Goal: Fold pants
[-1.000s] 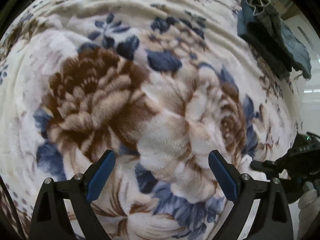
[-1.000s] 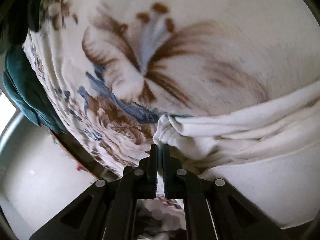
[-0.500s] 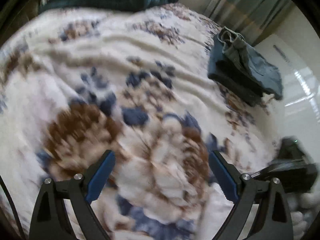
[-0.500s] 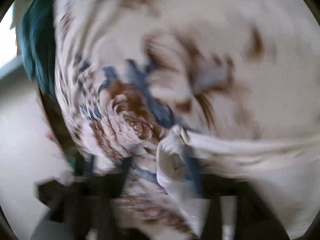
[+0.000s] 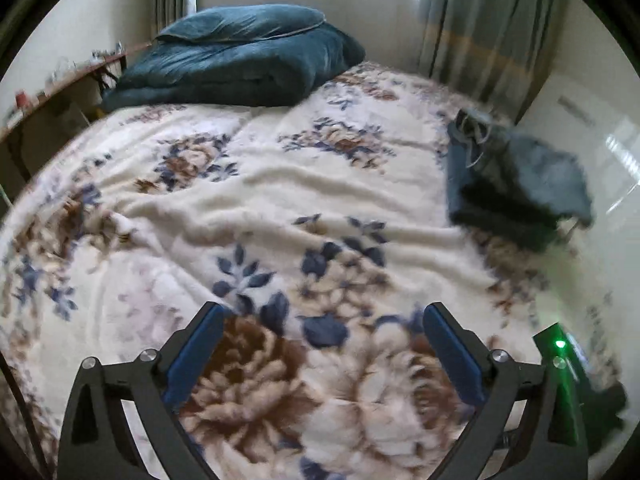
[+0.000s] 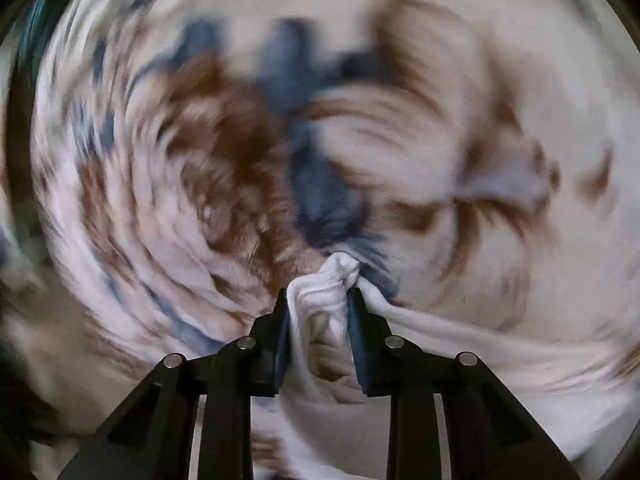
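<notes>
Pants, white, bunched between right gripper pads, jaws closing.
Left gripper spread, opening, empty above floral blanket.

The bed lies bare across the middle of the frame. Folded quilt blocks the upper left; folded dark clothes block the right edge.

White pants are lying bunched on the floral blanket, w/ one wad of soft fabric standing up btwn the right gripper's closing pads, pressing on both. The rest is trailing off low to the right in a long fold.
</notes>
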### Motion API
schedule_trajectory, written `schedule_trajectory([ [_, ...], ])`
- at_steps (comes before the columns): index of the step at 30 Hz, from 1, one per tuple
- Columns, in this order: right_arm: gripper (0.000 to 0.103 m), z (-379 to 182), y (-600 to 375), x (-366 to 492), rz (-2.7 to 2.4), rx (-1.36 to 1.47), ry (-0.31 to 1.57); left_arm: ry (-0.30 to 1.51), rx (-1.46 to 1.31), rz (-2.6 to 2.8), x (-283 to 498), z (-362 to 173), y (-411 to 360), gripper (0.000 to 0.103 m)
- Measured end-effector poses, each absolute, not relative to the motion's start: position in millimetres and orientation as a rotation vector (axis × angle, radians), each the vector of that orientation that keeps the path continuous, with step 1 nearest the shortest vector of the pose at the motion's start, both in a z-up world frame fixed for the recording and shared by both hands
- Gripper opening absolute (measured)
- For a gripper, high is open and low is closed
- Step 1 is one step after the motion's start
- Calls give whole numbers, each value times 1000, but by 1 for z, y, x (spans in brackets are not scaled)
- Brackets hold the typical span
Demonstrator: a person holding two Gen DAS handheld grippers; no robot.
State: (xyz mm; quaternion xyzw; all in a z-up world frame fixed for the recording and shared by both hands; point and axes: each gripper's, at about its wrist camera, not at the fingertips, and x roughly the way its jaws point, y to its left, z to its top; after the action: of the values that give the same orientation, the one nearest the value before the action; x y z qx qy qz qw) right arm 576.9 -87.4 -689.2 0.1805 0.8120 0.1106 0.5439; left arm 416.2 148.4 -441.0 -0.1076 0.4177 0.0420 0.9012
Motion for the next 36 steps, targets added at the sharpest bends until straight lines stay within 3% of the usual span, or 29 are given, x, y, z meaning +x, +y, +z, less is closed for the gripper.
schedule_trajectory([
  [3,25,-710,-132,567,233,787,1934,903,-316,22,418,-446,151,102],
  [6,30,-705,-134,567,315,728,1910,961,-348,-1,412,-459,145,102],
  [7,45,-700,-132,567,344,691,1897,1005,-354,-24,411,-465,141,102],
  [8,69,-688,-132,568,378,647,1878,1080,-360,-51,409,-474,135,102],
  [10,84,-657,-146,564,406,605,1798,1165,-345,-67,398,-485,122,102],
  [14,84,-583,-204,536,288,479,1636,1290,-329,-123,362,-502,87,102],
  [17,84,-557,-277,483,92,489,1581,1375,-331,-152,335,-517,63,102],
  [21,84,-587,-356,397,-88,699,1648,1459,-342,-158,308,-537,42,102],
  [24,84,-634,-359,352,-71,915,1705,1479,-338,-158,298,-543,33,102],
  [25,77,-649,-358,341,-30,986,1708,1476,-326,-152,297,-544,31,102],
  [26,52,-658,-350,333,-31,1008,1701,1475,-319,-149,298,-545,30,102],
  [29,37,-664,-344,319,-46,1060,1640,1494,-306,-151,303,-550,27,102],
  [36,24,-633,-360,286,-65,1108,1594,1516,-239,-178,311,-549,16,102],
])
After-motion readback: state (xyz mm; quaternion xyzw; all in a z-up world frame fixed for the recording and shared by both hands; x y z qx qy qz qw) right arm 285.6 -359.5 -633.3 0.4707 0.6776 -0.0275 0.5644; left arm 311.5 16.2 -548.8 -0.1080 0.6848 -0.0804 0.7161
